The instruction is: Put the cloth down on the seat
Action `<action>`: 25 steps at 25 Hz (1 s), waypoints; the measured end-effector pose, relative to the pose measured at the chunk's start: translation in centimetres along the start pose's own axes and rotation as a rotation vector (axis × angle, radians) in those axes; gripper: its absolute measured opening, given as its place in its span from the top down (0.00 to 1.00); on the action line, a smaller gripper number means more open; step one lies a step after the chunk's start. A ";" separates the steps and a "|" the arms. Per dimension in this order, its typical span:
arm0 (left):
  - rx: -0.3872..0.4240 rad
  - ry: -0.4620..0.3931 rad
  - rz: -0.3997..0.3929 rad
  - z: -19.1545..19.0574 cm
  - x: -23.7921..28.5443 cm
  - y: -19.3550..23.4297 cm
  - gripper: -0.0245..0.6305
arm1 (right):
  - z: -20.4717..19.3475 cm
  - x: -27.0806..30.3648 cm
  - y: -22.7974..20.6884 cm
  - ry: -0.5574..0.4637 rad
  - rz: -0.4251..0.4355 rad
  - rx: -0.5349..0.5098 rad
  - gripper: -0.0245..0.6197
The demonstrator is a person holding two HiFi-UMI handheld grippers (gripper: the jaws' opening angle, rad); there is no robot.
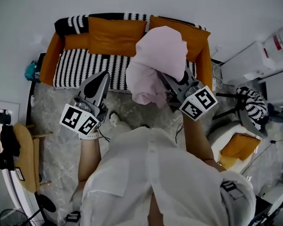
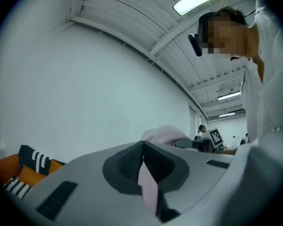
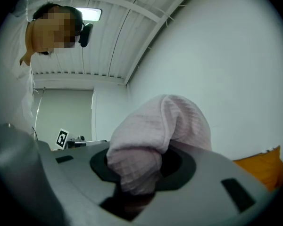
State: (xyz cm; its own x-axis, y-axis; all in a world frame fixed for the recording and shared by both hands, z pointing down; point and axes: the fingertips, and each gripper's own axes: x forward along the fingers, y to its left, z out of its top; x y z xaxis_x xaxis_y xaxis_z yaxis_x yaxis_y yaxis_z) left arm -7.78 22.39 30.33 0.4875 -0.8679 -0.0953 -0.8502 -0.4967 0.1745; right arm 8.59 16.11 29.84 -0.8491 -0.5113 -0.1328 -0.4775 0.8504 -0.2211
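- One right gripper (image 1: 166, 83), pinching the pink cloth (image 1: 158, 60), which bunches over its tips.
- One left gripper (image 1: 104, 77) alongside, tips pressed together.
- One striped seat (image 1: 80, 69) beyond both.

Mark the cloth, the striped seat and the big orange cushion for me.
cloth (image 1: 158, 60), head view, middle of the pink bundle.
seat (image 1: 82, 69), head view, bare striped part left of the cloth.
cushion (image 1: 114, 36), head view, centre of its orange front.

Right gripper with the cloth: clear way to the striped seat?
Probably yes. The right gripper is shut on the cloth near the seat, whose striped top looks bare; the left gripper stands aside.
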 end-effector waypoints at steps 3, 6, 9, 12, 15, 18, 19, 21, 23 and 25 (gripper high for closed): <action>-0.002 0.008 -0.005 -0.2 0.9 -0.6 0.93 | 0.3 -1.2 -1.2 0.002 -0.015 0.008 0.73; -0.013 0.012 -0.008 -0.3 1.6 0.3 0.94 | 0.2 -1.2 -2.1 -0.002 -0.030 0.017 0.73; -0.033 0.015 -0.016 -0.8 2.8 2.4 0.94 | -0.4 0.3 -3.2 0.002 -0.040 0.030 0.73; -0.051 0.014 -0.031 -1.3 4.8 5.2 0.94 | -1.2 2.7 -5.0 0.017 -0.054 0.033 0.72; -0.060 0.020 -0.058 -1.5 7.3 8.7 0.94 | -1.9 5.8 -7.1 0.038 -0.075 0.032 0.72; -0.062 0.030 -0.083 -1.3 9.7 12.6 0.94 | -2.7 9.4 -9.0 0.059 -0.095 0.026 0.72; -0.065 0.034 -0.091 -1.2 10.5 13.9 0.94 | -3.0 10.7 -9.7 0.063 -0.103 0.029 0.72; -0.072 0.047 -0.111 -1.3 11.9 16.0 0.93 | -3.7 12.8 -10.9 0.074 -0.119 0.037 0.72; -0.073 0.065 -0.140 -1.6 13.3 17.6 0.93 | -4.3 14.6 -12.1 0.088 -0.133 0.040 0.72; -0.068 0.075 -0.169 -1.8 14.9 19.1 0.94 | -4.7 16.5 -13.6 0.097 -0.140 0.040 0.72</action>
State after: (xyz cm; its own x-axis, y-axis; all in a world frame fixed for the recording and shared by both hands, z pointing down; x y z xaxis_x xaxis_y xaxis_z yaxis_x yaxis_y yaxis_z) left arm -16.38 -0.07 34.05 0.6381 -0.7679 -0.0557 -0.7406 -0.6319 0.2284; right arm 0.00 -3.33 35.20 -0.7939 -0.6081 -0.0044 -0.5847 0.7652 -0.2694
